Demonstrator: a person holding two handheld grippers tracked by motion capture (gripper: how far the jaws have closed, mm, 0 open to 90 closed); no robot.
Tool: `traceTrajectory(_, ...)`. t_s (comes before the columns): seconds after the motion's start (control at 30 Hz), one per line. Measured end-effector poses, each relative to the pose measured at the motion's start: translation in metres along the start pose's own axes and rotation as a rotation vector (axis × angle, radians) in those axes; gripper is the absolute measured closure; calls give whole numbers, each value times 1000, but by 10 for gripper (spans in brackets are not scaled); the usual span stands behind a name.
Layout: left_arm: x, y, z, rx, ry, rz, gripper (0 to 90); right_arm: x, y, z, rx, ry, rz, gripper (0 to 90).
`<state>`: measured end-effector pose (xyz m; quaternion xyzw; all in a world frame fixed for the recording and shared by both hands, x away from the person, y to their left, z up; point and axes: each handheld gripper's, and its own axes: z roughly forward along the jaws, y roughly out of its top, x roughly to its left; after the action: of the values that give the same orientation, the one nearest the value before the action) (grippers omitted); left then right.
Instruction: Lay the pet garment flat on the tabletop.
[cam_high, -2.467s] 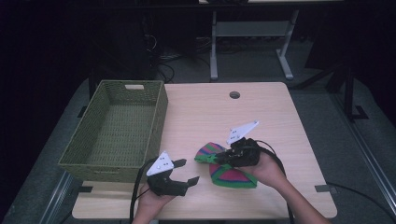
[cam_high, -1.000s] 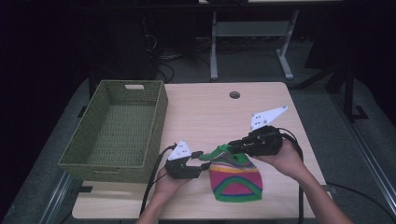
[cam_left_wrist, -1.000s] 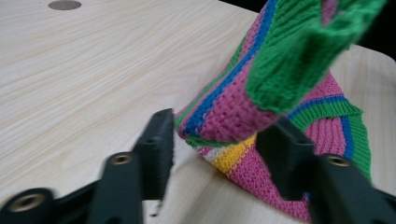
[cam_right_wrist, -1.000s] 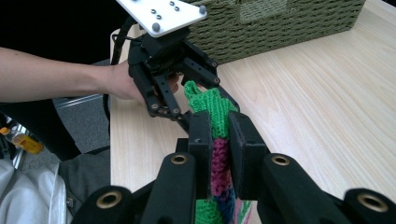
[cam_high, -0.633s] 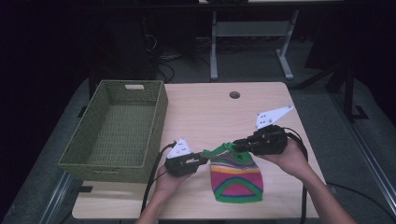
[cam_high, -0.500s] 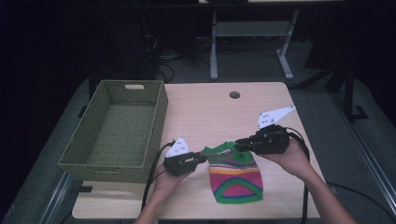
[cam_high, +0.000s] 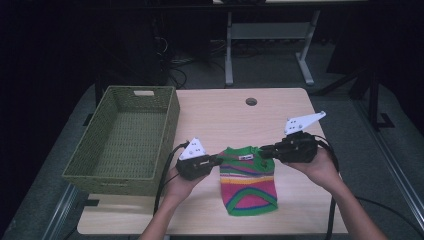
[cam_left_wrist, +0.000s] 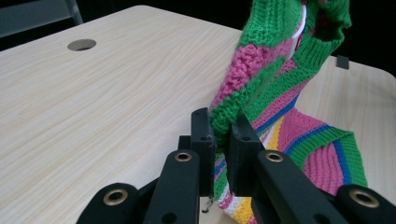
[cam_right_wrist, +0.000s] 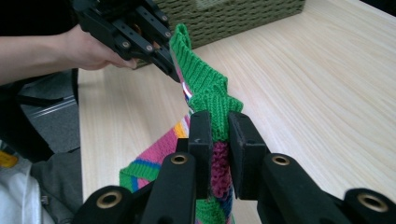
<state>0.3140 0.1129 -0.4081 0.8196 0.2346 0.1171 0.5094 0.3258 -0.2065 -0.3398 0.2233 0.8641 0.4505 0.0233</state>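
Left gripper (cam_high: 216, 159): jaws pinched on the left shoulder of the striped knitted sweater (cam_high: 248, 181).
Right gripper (cam_high: 264, 151): jaws clamped on the other shoulder.
Sweater: top edge lifted and stretched between both grippers, hem resting on the table (cam_high: 220, 112) near its front edge.
Likely reason: spreading it flat, perhaps for folding.
Basket (cam_high: 125, 140): woven green, well left of the sweater.

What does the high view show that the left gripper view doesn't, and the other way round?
High view: the green basket at table left, both hands, and the right gripper clamped on the sweater's other shoulder.
Left gripper view: the left gripper's jaws pinching the knit, close up, with the top edge lifted off the table.
Both: the striped sweater, the wooden table and its cable hole.
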Motion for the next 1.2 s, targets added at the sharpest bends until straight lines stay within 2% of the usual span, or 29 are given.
traceTrajectory(0.37, 11, 8, 9, 42, 20, -3, 833, -16, -5, 2, -5, -25, 31, 797)
traceTrajectory(0.7, 23, 14, 18, 62, 40, -29, 833, -30, -5, 9, 5, -44, 50, 795)
traceTrajectory(0.87, 26, 12, 23, 85, 49, -38, 833, -35, -6, 13, 10, -40, 69, 794)
traceTrajectory(1.2, 34, 8, 30, 89, 52, -63, 833, -48, -6, 14, 18, -41, 82, 823)
